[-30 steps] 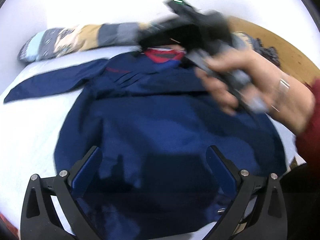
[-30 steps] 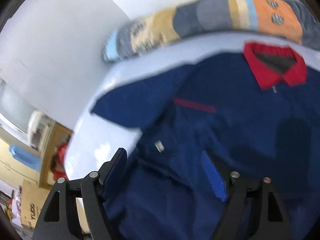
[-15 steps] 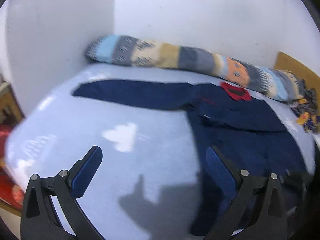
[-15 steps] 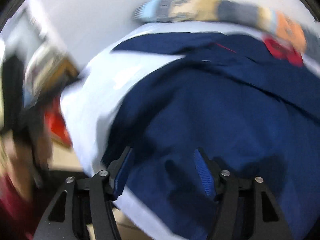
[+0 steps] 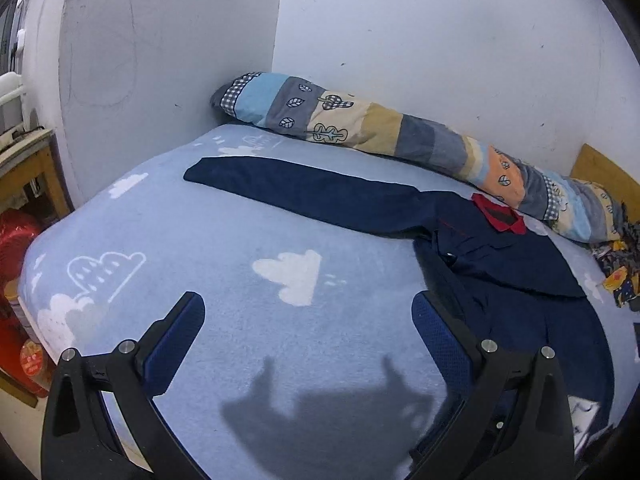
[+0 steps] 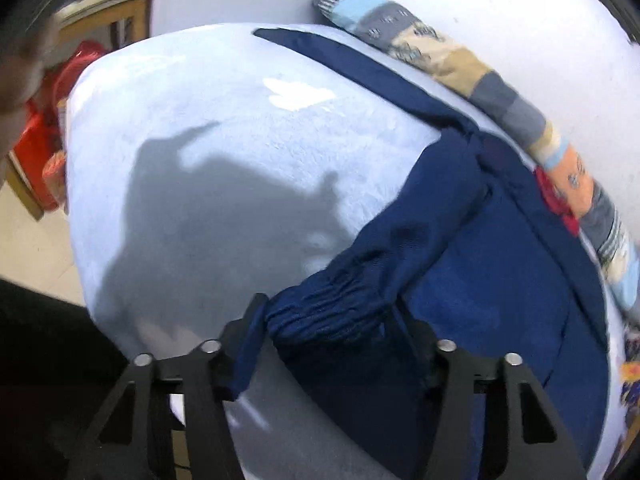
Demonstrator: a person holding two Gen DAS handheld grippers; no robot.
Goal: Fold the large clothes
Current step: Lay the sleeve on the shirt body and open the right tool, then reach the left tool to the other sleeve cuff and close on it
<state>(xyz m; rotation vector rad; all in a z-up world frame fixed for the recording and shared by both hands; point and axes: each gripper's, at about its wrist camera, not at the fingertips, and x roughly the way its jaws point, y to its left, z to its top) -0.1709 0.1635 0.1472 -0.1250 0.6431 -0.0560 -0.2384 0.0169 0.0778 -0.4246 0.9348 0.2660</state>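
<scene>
A navy jacket with a red collar lies on the light blue bed sheet. One long sleeve stretches left toward the wall. My left gripper is open and empty above the bare sheet, left of the jacket body. In the right wrist view the jacket fills the right side. My right gripper has the bunched elastic hem corner of the jacket between its fingers; the jaws stand part open around it.
A long patchwork bolster lies along the back wall. A wooden table and red bags stand left of the bed. Patterned cloth lies at the right edge. The bed's front edge drops to the floor.
My left gripper has swung left off the jacket to over the bare sheet. My right gripper has pulled back from the chest to the hem and now has the bunched corner between its fingers.
</scene>
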